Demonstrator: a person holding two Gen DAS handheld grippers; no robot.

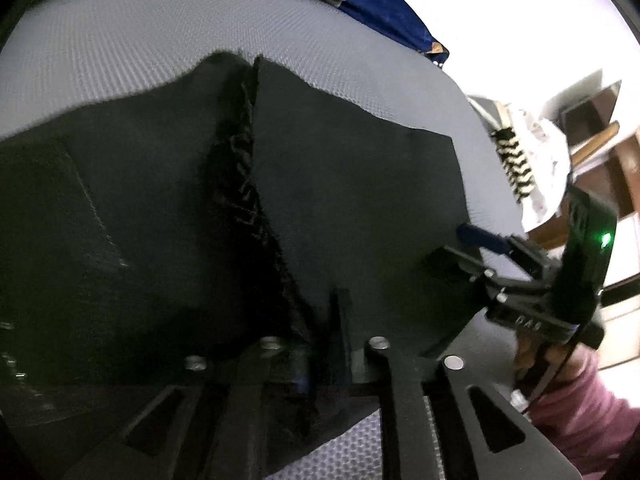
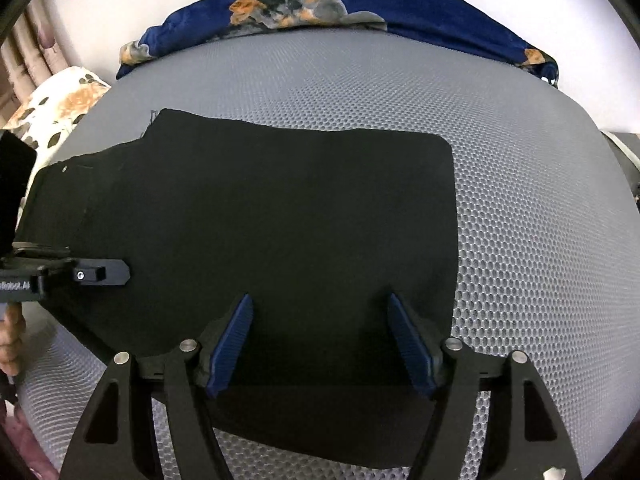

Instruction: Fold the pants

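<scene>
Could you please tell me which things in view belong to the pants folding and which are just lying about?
Job: black pants; grey mesh mat; left gripper; right gripper.
Lying about: blue floral blanket; floral pillow.

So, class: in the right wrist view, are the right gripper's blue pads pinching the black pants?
No: the right gripper stands open, its pads spread apart above the flat pants.

text: "DAS" | on: right hand-held gripper [image 1: 472,248] body, partly blurred

One pants [image 2: 260,220], two tongs [image 2: 320,344], one blanket [image 2: 420,4]
</scene>
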